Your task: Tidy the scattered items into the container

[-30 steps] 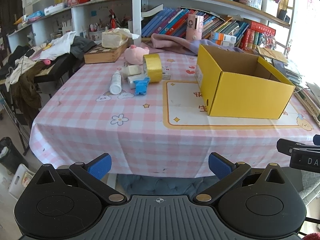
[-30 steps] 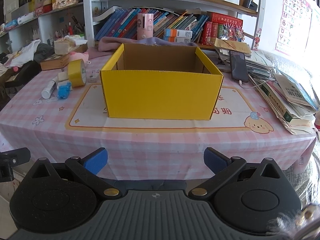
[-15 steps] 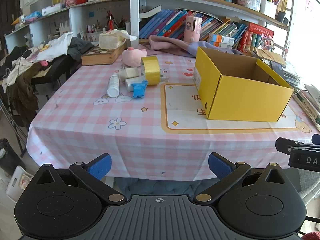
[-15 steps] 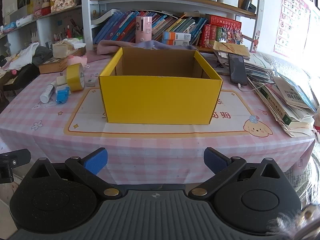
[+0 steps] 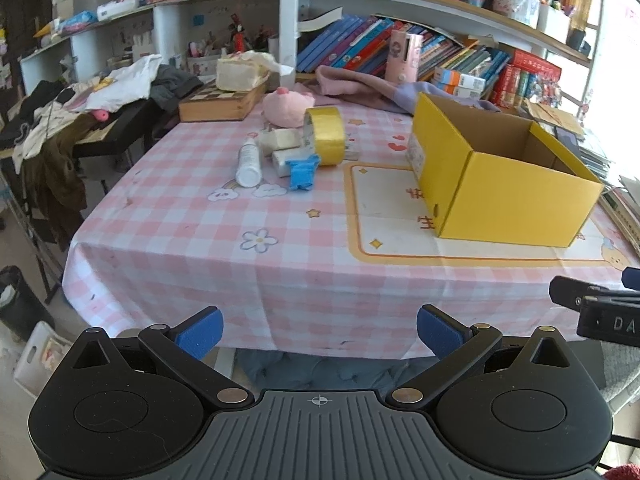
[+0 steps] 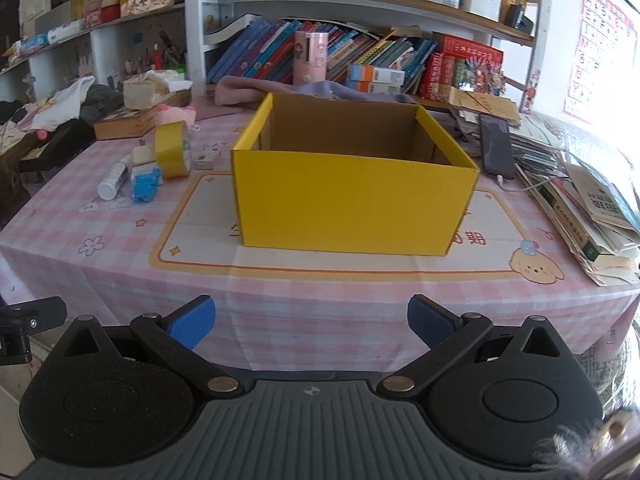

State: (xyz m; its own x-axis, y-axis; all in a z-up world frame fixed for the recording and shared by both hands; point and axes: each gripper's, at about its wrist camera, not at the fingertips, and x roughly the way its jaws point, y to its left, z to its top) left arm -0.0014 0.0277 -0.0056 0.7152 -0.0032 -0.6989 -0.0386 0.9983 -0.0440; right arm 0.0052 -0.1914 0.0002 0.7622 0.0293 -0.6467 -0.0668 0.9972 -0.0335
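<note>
The table (image 5: 280,280) with the pink checked cloth ends just in front of both grippers; its front edge runs across the lower middle of both views, and the cloth hangs down over it. Between this edge and the things on the table lies a wide strip of bare cloth.

The yellow cardboard box (image 6: 356,196) stands open in the centre of the right wrist view, on a printed mat. In the left wrist view it is at the right (image 5: 504,184).

The scattered items lie close together in the upper middle of the left wrist view: a roll of yellow tape (image 5: 326,136) standing on its edge, a white bottle (image 5: 249,162) lying flat, a blue clip-like thing (image 5: 303,174) and small white blocks (image 5: 285,159).

The left gripper (image 5: 319,332) is in front of the table edge, fingers wide apart, holding nothing. The right gripper (image 6: 311,322) is the same, facing the box.
</note>
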